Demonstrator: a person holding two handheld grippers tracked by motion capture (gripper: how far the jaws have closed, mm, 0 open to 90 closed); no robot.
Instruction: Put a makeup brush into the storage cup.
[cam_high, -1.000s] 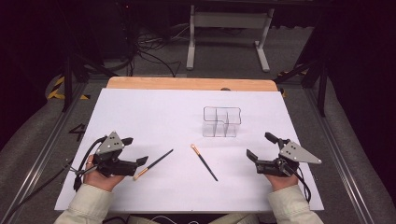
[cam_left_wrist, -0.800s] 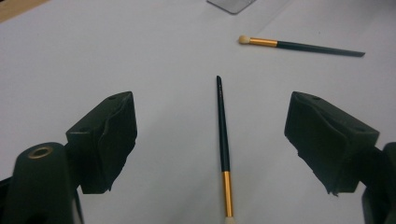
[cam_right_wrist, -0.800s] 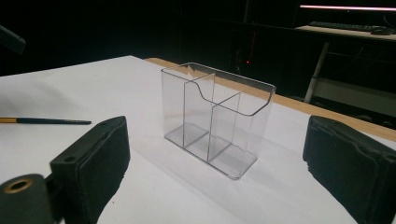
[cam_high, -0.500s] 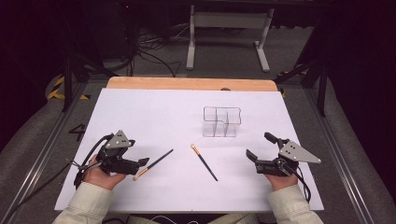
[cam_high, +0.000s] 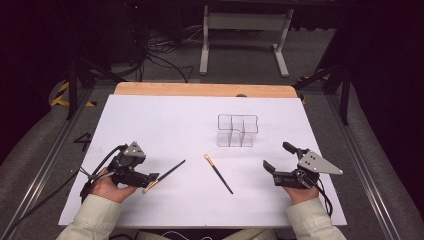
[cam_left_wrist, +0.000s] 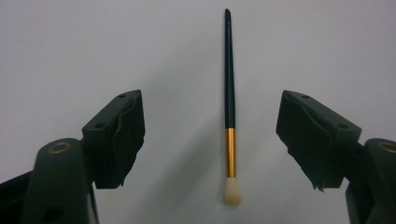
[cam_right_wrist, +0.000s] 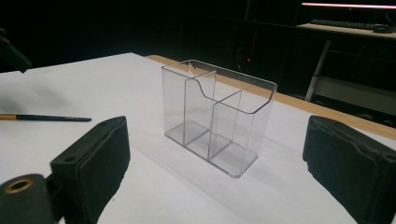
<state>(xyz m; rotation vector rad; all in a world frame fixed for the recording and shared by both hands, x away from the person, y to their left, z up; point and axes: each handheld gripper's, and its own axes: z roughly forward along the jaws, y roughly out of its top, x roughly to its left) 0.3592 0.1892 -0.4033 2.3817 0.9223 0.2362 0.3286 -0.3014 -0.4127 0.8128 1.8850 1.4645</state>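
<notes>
A dark-handled brush (cam_high: 167, 173) (cam_left_wrist: 229, 74) with a gold ferrule and pale bristles lies on the white table. My left gripper (cam_high: 150, 176) (cam_left_wrist: 212, 112) hovers over its bristle end. The jaws stand either side of the brush without touching it, and they have just been closing. A second brush (cam_high: 218, 173) (cam_right_wrist: 44, 118) lies near the table's middle. A clear plastic organiser (cam_high: 237, 131) (cam_right_wrist: 217, 116) with several compartments stands upright behind it. My right gripper (cam_high: 277, 156) (cam_right_wrist: 215, 154) rests at the front right, open and empty, facing the organiser.
The white sheet (cam_high: 165, 125) covers the table, with a wooden edge (cam_high: 200, 90) along the far side. Beyond that are a metal stand (cam_high: 245, 30) and cables on the dark floor. Both forearms come in from the table's near edge.
My left gripper has edged slightly right over the brush's bristle end and its jaws look narrower. The right gripper, both brushes and the organiser have stayed put.
</notes>
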